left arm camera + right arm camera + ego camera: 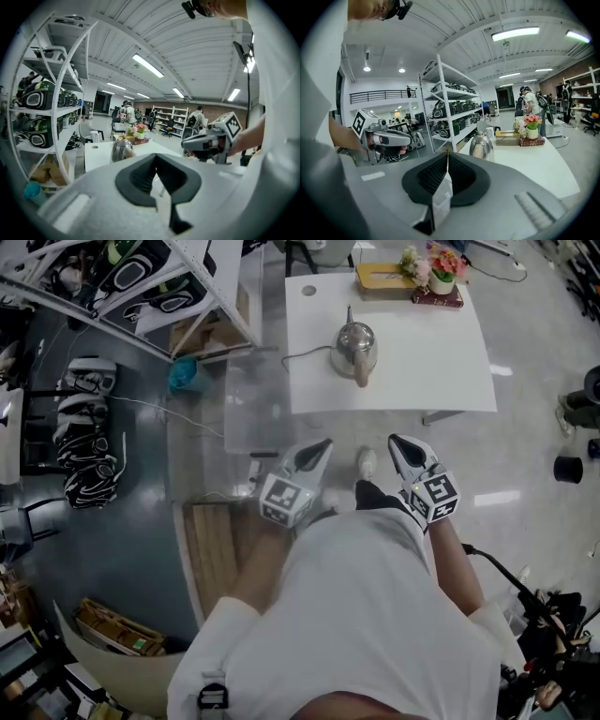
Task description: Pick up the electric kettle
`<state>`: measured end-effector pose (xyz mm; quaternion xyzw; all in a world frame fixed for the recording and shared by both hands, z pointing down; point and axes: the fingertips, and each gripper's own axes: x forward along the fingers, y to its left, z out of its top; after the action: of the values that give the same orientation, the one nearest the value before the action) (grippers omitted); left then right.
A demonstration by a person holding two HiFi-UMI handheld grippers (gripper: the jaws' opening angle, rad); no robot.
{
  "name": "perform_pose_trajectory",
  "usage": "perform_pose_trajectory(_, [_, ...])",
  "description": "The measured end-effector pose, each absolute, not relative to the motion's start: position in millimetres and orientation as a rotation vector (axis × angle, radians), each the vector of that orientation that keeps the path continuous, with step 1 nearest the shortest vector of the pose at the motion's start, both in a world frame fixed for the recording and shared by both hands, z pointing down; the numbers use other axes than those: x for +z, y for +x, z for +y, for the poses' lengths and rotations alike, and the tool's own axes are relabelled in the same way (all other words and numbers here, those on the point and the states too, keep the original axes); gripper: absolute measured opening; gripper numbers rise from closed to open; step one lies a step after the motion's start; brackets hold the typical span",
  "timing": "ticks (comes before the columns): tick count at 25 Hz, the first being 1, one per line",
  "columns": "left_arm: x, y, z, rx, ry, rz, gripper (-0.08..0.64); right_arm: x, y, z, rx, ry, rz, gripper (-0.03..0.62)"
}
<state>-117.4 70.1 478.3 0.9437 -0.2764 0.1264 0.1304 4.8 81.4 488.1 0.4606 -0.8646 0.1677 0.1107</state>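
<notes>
A steel electric kettle (pixel 354 351) stands on the white table (pixel 441 371), near its front edge, with a cord running off to the left. In the left gripper view the kettle (pixel 122 150) shows ahead to the left, and in the right gripper view the kettle (pixel 482 146) lies ahead to the right. My left gripper (pixel 317 452) and right gripper (pixel 403 446) hang side by side over the floor, short of the table and apart from the kettle. The left gripper (pixel 156 157) and right gripper (pixel 447 154) are each shut on nothing, their black pads meeting.
A flower pot (pixel 442 268), a tissue box (pixel 380 277) and a book (pixel 437 298) sit at the table's far edge. A white shelf rack (pixel 141 287) with helmets stands at the left. A clear plastic box (pixel 253 409) and a wooden pallet (pixel 216 540) lie on the floor.
</notes>
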Motion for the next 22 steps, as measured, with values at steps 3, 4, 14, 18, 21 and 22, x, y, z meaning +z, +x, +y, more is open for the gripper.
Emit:
perform_pose_trajectory(3, [480,-110,60,0.37,2.732,-0.821,0.003,492,8,71,0.503,1.328,-2.55,0.011])
perform_pose_trajectory(4, [481,-107,57,0.372,2.729,-0.828,0.002,494,10,67,0.506,1.319,-2.554,0.011])
perform_pose_trajectory(14, [489,-87,23,0.402,2.692,-0.9,0.003,505,33,25,0.528,1.23,-2.584,0.011])
perform_pose_trajectory(18, [488,-77,8,0.403,2.679,-0.927,0.003,502,41,5,0.52,1.188,-2.607,0.011])
perform_pose_trajectory(21, [491,-71,-2,0.412,2.661,-0.95,0.003,506,48,-7,0.523,1.153,-2.611,0.011])
perform_pose_trajectory(22, [493,-70,-5,0.416,2.653,-0.957,0.003,508,50,-11,0.526,1.141,-2.613,0.011])
